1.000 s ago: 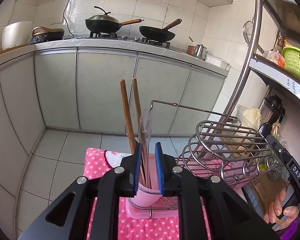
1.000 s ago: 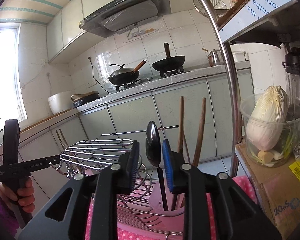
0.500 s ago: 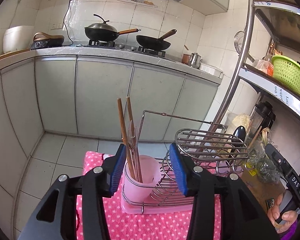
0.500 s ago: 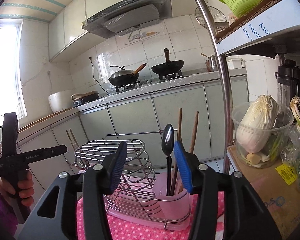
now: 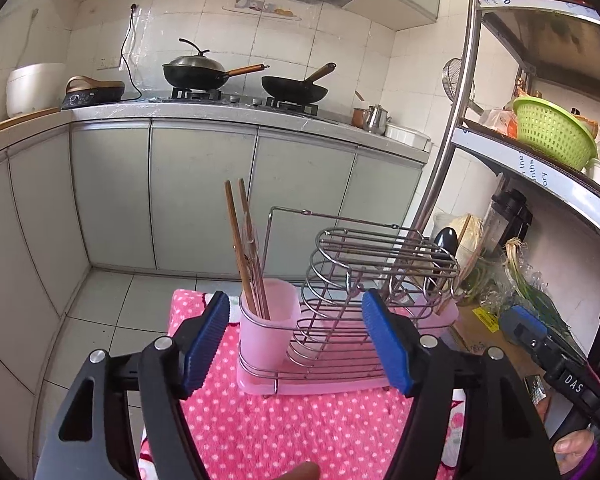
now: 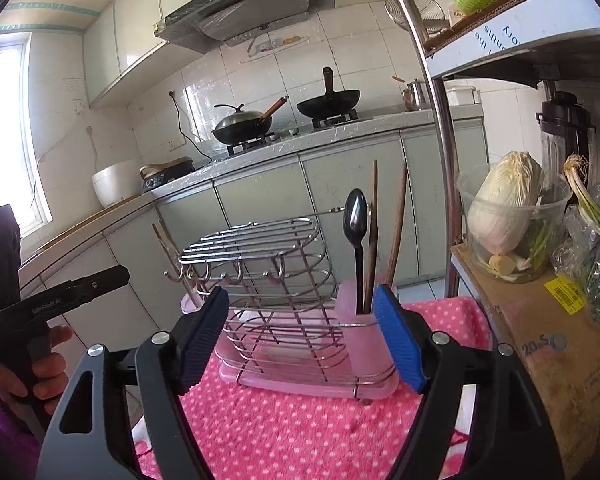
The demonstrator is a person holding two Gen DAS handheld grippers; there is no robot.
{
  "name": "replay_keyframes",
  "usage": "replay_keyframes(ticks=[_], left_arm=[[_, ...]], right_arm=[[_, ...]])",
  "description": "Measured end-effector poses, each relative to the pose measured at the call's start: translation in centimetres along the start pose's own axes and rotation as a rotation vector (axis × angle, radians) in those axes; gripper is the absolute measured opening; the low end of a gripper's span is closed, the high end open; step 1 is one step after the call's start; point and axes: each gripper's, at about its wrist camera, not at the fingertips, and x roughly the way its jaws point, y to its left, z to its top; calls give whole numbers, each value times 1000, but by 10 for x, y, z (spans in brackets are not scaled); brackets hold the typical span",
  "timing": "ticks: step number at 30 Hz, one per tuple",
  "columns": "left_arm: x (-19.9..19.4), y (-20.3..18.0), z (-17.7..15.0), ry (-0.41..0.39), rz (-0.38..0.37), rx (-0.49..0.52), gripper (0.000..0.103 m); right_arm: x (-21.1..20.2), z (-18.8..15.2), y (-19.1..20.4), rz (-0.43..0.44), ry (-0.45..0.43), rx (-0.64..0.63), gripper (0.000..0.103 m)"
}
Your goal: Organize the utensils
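A wire dish rack (image 5: 364,280) (image 6: 267,272) on a pink tray stands on a pink dotted cloth (image 5: 291,428) (image 6: 300,432). Its left pink cup (image 5: 269,326) holds wooden chopsticks (image 5: 241,248). The right pink cup (image 6: 358,320) holds a black spoon (image 6: 356,220) and more chopsticks (image 6: 398,224). My left gripper (image 5: 295,340) hangs short of the rack, jaws opening wide, with nothing between the pads. My right gripper (image 6: 300,338) is likewise back from the rack, its jaws opening and bare. Each gripper shows at the edge of the other's view.
A metal shelf post (image 5: 452,92) (image 6: 436,112) rises right of the rack. The shelf carries a green basket (image 5: 552,132), a cabbage tub (image 6: 508,220), scallions and a cardboard box (image 6: 552,340). Behind, a counter (image 5: 203,116) bears two woks and a rice cooker.
Both grippers let go of the utensils in the cups, opened wide and drew back from the rack. The chopsticks and the black spoon stay standing in their cups.
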Motion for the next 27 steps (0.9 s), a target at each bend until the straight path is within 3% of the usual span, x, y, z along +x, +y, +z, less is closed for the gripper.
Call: replay_keyframes(ticks=[10,27], left_arm=[[-8,-10,-33,42,26,7,67],[-6,-20,-65,92,60,-5,67]], right_arm=[[-7,-32,15,-15,92,13,76],[-17,-52,25,-121,118,-5,77]])
